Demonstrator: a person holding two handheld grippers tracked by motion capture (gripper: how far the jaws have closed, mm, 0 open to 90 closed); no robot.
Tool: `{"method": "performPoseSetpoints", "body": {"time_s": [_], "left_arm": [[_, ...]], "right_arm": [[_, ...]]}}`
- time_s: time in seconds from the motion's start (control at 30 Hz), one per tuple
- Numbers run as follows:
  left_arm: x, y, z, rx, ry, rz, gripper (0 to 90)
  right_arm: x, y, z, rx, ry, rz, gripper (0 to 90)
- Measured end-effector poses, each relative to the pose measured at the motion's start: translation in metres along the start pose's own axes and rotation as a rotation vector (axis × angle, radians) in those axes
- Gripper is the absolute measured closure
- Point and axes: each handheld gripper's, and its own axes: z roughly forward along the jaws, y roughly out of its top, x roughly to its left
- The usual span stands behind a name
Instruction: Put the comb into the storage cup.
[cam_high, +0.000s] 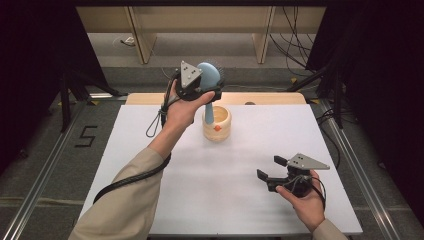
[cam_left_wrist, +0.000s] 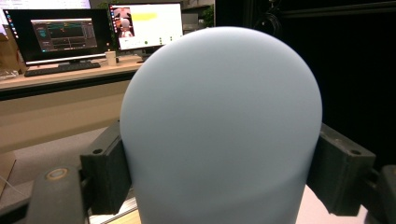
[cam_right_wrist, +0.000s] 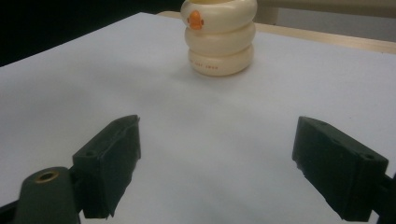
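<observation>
**Brush lifted over the holder, not yet seated**

My left gripper, in the upper middle of the high view, was clamped on the head of a pale blue brush. In the left gripper view the two black jaws pressed against either side of that rounded blue head, which stood between them and hid most of the room behind. The brush hung upright, handle pointing down, and its lower end dipped into the mouth of the cream ringed holder just below the hand at the centre of the frame. Whether the handle touched the bottom of the holder, I could not tell.

My right gripper sat low in the lower right of the high view, well apart from the holder, jaws spread wide with nothing between them. Its own view showed bare white table under the jaws and the holder at the top, with an orange mark on its front.

I judged the job about midway: the brush was gripped and lined up with the holder. Either setting it in and letting go, or drawing it clear, was left.
</observation>
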Motion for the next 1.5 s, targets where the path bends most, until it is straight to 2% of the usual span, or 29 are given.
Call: {"method": "performPoseSetpoints", "body": {"time_s": [0.63,1.5], "left_arm": [[0.000,-0.001,0.008,-0.002,-0.002,-0.014,19.3],[-0.004,-0.006,0.020,-0.010,-0.010,-0.009,19.3]], "right_arm": [[0.000,0.000,0.000,0.002,0.001,0.000,16.3],[-0.001,-0.001,0.000,0.002,0.003,0.001,16.3]]}}
